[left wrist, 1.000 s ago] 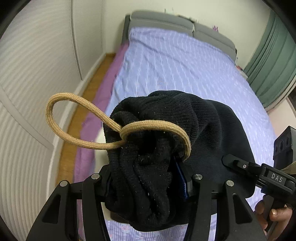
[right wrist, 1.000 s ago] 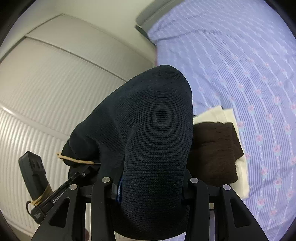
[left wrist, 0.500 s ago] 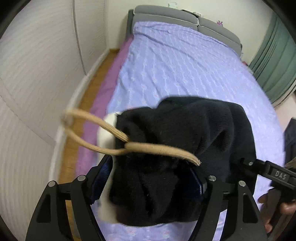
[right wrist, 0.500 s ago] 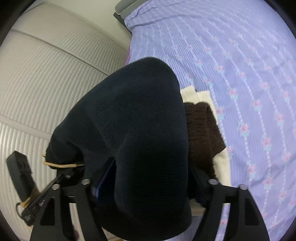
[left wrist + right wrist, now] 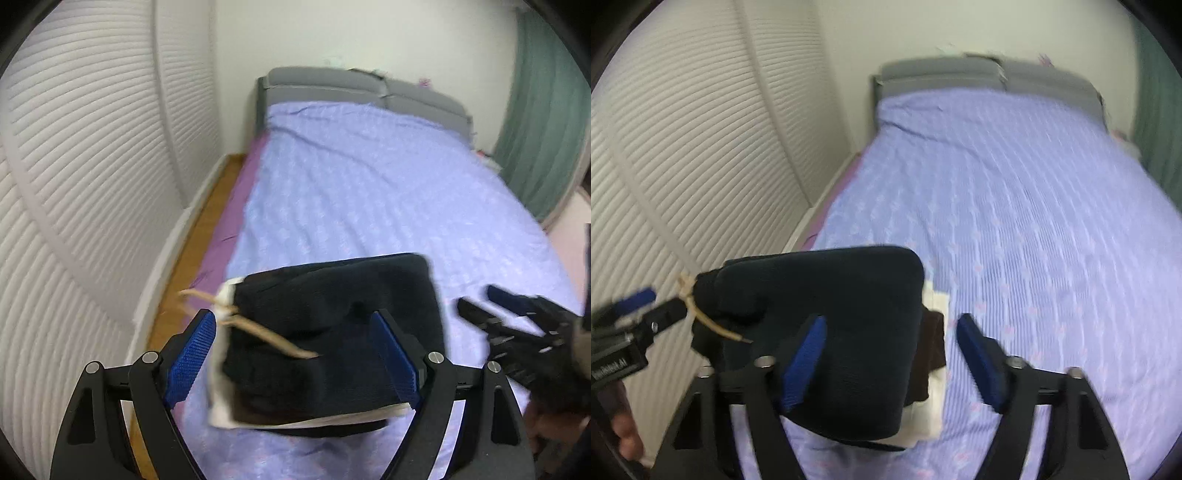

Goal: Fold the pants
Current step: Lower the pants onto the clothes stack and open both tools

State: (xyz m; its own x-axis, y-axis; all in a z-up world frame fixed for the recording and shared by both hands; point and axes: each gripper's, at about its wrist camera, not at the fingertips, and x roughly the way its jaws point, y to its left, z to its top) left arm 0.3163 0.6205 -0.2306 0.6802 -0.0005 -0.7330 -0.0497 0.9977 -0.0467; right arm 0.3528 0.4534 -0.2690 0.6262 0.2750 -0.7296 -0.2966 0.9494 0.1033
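A: What is different from a moment ago?

B: Both tools have let go. A second back each clamped a bunch of the folded black knit pants [image 5: 332, 325]; now the left gripper [image 5: 295, 354] stands wide open, its blue-padded fingers [image 5: 190, 360] apart and holding nothing. The right gripper [image 5: 890, 358] is spread just as wide and empty too.

A: And the pants?

B: Set down as a compact rectangle on top of a small stack, a brown folded garment [image 5: 932, 354] over a cream one [image 5: 938, 306], near the foot of the lilac patterned bedsheet [image 5: 369, 192]. The tan drawstring [image 5: 258, 328] trails off the bundle's left end.

A: So the fold is done?

B: I judge it so; the release onto the stack looks like the closing step.

A: Where do they lie against the tools?

B: In the left wrist view they lie between and just beyond the open fingers. In the right wrist view they sit left of centre, behind the left finger, the right finger over bare sheet.
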